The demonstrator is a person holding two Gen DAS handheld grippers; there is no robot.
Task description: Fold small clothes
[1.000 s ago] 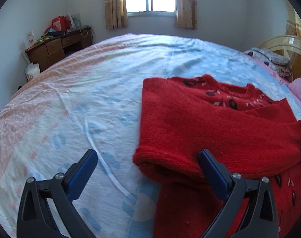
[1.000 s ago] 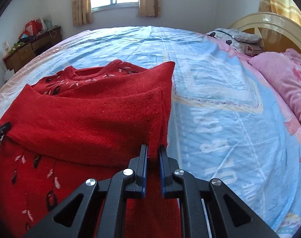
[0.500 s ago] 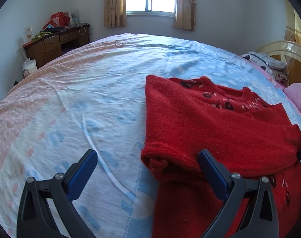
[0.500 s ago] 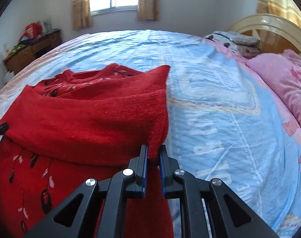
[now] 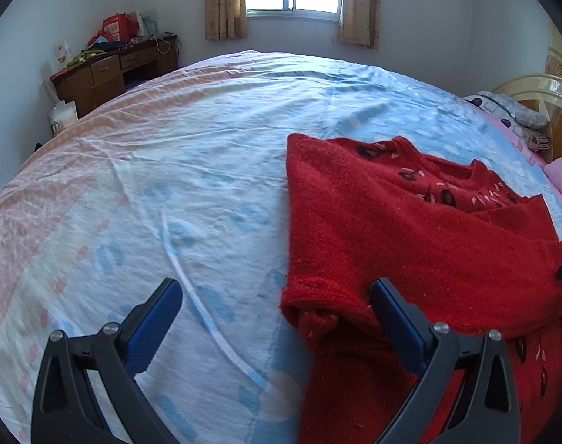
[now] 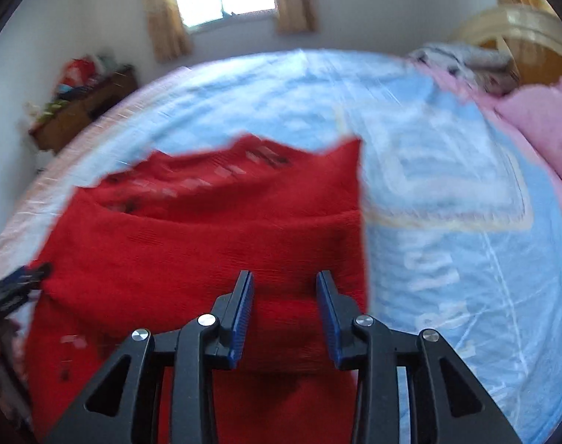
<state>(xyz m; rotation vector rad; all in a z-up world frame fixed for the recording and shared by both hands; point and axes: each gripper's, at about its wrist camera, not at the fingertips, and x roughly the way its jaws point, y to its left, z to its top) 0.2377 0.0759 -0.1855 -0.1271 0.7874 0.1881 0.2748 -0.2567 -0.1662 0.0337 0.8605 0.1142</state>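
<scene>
A red knit sweater [image 5: 410,229] lies on the bed sheet [image 5: 170,185], its lower part folded up over the chest in a thick band. My left gripper [image 5: 275,288] stands wide open at the band's left corner, its right finger over the cloth and its left finger over bare sheet. In the blurred right wrist view the sweater [image 6: 207,244] fills the lower left. My right gripper [image 6: 284,277] hovers over the band's right end; its jaws are opening, and the pads are not pressing on the cloth seen between them. The left gripper's tip [image 6: 18,281] shows at the left edge.
A wooden desk [image 5: 110,70] piled with things stands by the far left wall. Pink bedding [image 6: 540,125] and a pale headboard [image 6: 521,26] lie to the right. Bare sheet stretches left of and beyond the sweater.
My right gripper, shut on the sweater's folded edge before, has parted its jaws and let the cloth go. The fold now rests flat. The left gripper has stayed open.
</scene>
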